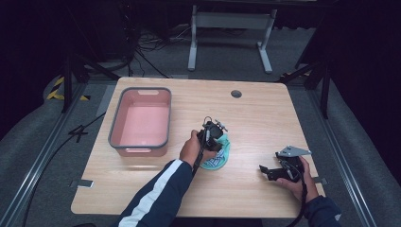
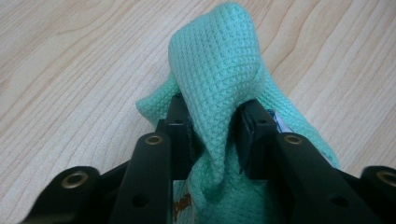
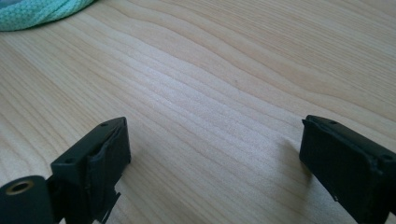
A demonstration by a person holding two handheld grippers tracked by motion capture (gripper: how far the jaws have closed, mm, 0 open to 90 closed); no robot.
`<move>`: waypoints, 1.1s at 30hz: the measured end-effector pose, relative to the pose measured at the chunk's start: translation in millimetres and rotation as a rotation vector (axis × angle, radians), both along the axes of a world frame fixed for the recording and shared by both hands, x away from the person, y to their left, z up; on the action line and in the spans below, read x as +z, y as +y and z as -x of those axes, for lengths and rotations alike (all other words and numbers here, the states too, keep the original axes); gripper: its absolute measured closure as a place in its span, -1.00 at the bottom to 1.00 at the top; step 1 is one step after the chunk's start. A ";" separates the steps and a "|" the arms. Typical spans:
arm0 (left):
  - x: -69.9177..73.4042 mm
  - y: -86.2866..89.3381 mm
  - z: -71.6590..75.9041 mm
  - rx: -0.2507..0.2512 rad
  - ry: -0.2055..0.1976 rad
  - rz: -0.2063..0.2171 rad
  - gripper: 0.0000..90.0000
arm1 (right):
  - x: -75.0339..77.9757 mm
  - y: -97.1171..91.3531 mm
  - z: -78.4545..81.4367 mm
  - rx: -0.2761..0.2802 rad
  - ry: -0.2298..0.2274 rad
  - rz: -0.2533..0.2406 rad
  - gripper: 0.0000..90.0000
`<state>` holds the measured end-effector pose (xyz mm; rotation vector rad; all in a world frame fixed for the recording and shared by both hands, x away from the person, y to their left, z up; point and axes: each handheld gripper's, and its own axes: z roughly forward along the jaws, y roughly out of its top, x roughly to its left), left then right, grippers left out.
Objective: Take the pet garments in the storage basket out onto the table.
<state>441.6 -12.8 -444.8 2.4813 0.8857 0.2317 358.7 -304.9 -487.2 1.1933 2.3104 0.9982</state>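
A mint-green knitted cloth lies bunched near the middle of the wooden table. My left gripper points down onto it. In the left gripper view a raised fold of the cloth stands between the two black jaws, and both pads touch it, so the left gripper is shut on that fold. My right gripper rests low at the table's front right, apart from the cloth. In the right gripper view, the right gripper has its jaws wide apart over bare wood, and an edge of the cloth shows at the upper left.
A pink bin with a grey rim stands on the left part of the table, with nothing visible inside it. A round cable hole sits near the far edge. Bare wood lies between the two grippers.
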 end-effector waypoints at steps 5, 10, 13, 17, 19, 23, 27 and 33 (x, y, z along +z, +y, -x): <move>1.5 1.1 -1.2 -0.003 0.006 0.001 0.45 | 0.0 0.0 0.0 0.000 0.000 0.000 -0.80; 2.7 -1.4 -0.3 -0.010 -0.002 -0.019 0.33 | 0.0 0.0 0.0 0.000 0.000 0.000 -0.80; 2.7 -1.0 -0.7 -0.006 0.006 -0.017 0.22 | 0.0 0.0 0.1 0.000 0.000 0.000 -0.80; 3.6 0.5 -0.7 -0.004 0.003 0.007 0.08 | 0.0 0.0 0.0 0.000 0.000 0.000 -0.80; 4.3 0.8 -0.2 0.003 0.006 0.015 0.04 | 0.0 0.0 0.0 0.000 0.000 0.000 -0.80; 6.4 0.3 0.4 -0.008 0.004 -0.006 -0.21 | 0.0 0.0 0.1 0.000 0.000 0.000 -0.80; 9.7 1.1 1.7 -0.008 -0.005 0.008 -0.31 | 0.0 0.0 0.1 0.000 0.000 0.000 -0.80; 13.7 2.1 2.3 -0.034 -0.023 0.023 -0.47 | 0.0 0.0 0.1 0.000 0.000 0.000 -0.80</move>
